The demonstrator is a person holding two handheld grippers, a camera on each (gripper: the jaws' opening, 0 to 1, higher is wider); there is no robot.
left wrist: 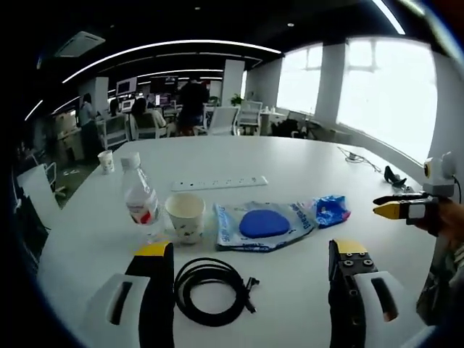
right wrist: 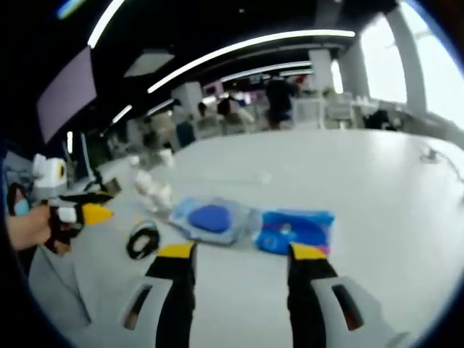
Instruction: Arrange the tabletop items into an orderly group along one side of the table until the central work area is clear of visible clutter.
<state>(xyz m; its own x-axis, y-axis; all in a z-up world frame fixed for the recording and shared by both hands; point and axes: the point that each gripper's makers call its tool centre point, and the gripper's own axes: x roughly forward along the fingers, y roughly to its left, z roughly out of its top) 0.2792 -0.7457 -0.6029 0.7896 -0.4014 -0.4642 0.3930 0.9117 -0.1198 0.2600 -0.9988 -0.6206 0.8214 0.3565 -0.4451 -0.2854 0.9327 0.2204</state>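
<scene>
In the left gripper view, a white table (left wrist: 312,163) is being shown with items lined up in front of the jaws: a bottle (left wrist: 140,196), a paper cup (left wrist: 185,216), a clear bag (left wrist: 262,225) with a blue pad inside, and a blue packet (left wrist: 330,209). A coiled black cable (left wrist: 210,290) is being framed between the jaws of the left gripper (left wrist: 250,261), which are being held wide apart with nothing between them. A power strip (left wrist: 219,183) is lying farther back.

In the right gripper view, the packet (right wrist: 296,229) is lying just beyond the right gripper (right wrist: 243,252), whose jaws are being held apart and empty. The bag (right wrist: 214,218) and cable (right wrist: 143,239) are seen to the left.
</scene>
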